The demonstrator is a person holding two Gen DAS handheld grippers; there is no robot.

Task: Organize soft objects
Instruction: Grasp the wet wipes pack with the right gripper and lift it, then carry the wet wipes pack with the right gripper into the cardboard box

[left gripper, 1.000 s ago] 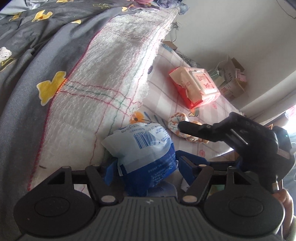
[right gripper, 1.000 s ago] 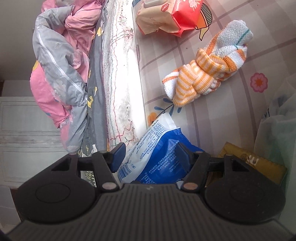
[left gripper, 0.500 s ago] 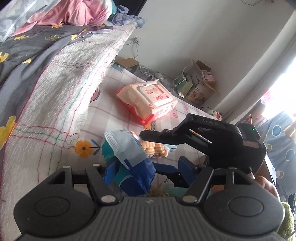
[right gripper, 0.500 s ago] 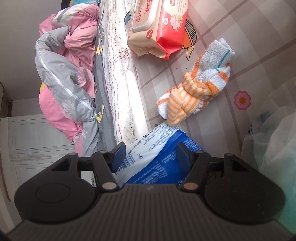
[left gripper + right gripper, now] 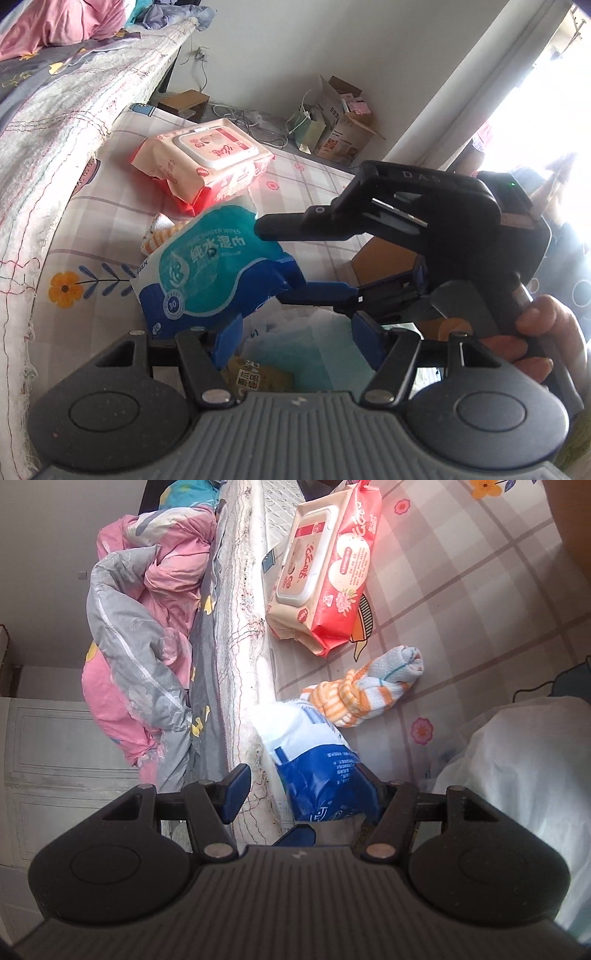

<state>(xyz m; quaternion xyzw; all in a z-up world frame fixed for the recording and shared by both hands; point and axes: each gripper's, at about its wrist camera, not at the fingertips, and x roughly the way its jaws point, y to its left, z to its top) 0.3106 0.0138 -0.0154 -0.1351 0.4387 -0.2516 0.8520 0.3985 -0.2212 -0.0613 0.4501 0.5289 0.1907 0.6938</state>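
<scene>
Gripping the blue wipes pack (image 5: 207,273), your right gripper (image 5: 275,251) has its jaws clamped on one end. Your left gripper (image 5: 297,339) is closing, with the pack outside its jaws.

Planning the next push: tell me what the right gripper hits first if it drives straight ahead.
Probably the orange-striped towel on the checked mat: it lies just past the blue wipes pack in the right gripper, though depth is unclear.

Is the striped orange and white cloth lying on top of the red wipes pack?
No, the striped cloth lies on the checked mat, apart from the red wipes pack.
</scene>
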